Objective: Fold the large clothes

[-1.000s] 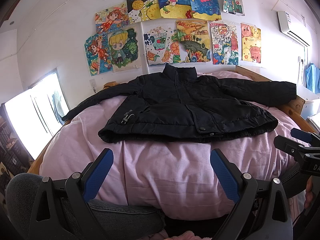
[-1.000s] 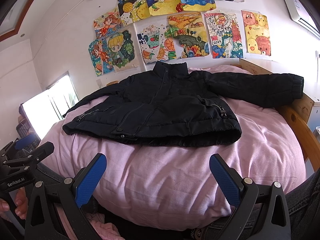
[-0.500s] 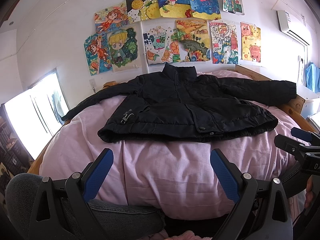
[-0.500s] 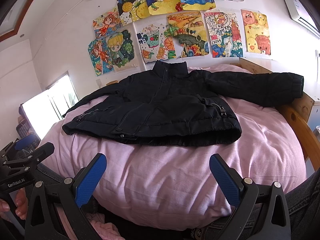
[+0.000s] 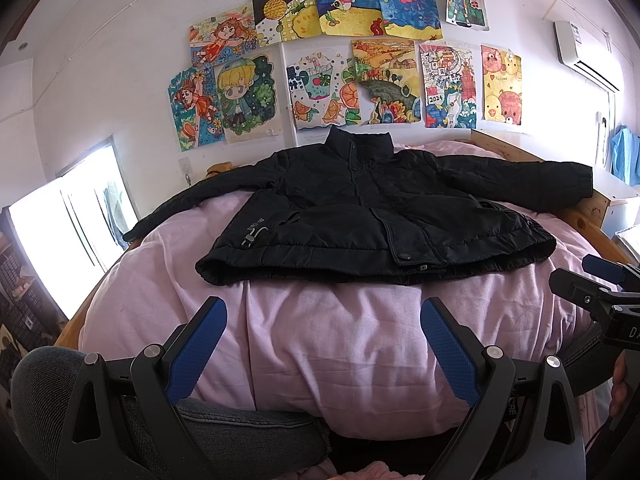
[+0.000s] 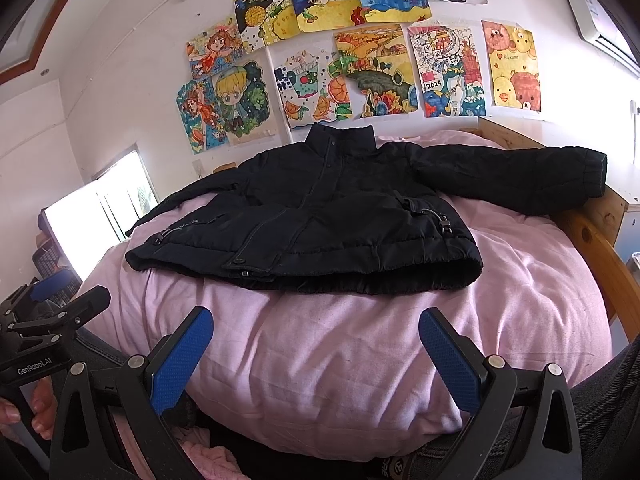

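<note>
A black padded jacket [image 5: 360, 216] [image 6: 320, 216] lies flat and front up on the pink bed cover [image 5: 340, 340] [image 6: 320, 352], collar toward the wall, both sleeves spread out sideways. My left gripper [image 5: 324, 344] hovers open over the near edge of the bed, short of the jacket's hem, nothing between its blue pads. My right gripper [image 6: 316, 352] is open too, at the same distance from the hem. In the left wrist view the right gripper [image 5: 600, 284] shows at the right edge; in the right wrist view the left gripper [image 6: 52, 320] shows at the left edge.
A wooden bed frame [image 6: 600, 240] [image 5: 584, 216] runs along the right side. Children's drawings [image 5: 352, 52] cover the wall behind the bed. A bright window [image 5: 60, 240] is at the left. The person's knees in jeans [image 5: 60, 400] [image 6: 600, 400] sit below the grippers.
</note>
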Action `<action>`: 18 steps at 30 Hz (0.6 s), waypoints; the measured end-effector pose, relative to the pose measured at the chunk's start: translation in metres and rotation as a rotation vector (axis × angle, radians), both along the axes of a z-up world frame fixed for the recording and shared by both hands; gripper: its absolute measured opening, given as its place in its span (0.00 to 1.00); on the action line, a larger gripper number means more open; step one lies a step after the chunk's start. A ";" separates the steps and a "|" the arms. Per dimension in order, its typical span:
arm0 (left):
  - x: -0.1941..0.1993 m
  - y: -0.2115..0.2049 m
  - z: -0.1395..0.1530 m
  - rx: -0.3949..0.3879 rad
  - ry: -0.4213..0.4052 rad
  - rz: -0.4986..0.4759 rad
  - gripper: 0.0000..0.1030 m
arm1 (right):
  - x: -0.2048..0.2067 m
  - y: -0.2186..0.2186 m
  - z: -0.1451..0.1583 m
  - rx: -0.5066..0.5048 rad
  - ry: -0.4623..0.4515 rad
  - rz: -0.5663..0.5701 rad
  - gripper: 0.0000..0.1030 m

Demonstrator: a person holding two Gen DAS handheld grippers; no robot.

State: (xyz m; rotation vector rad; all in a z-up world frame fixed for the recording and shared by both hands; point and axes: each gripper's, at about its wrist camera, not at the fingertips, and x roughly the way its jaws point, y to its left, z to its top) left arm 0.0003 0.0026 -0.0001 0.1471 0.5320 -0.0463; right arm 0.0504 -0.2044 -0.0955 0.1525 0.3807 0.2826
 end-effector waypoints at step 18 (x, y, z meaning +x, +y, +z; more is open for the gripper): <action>0.000 0.000 0.000 0.000 0.001 0.001 0.92 | 0.000 0.000 0.000 0.002 0.000 0.000 1.00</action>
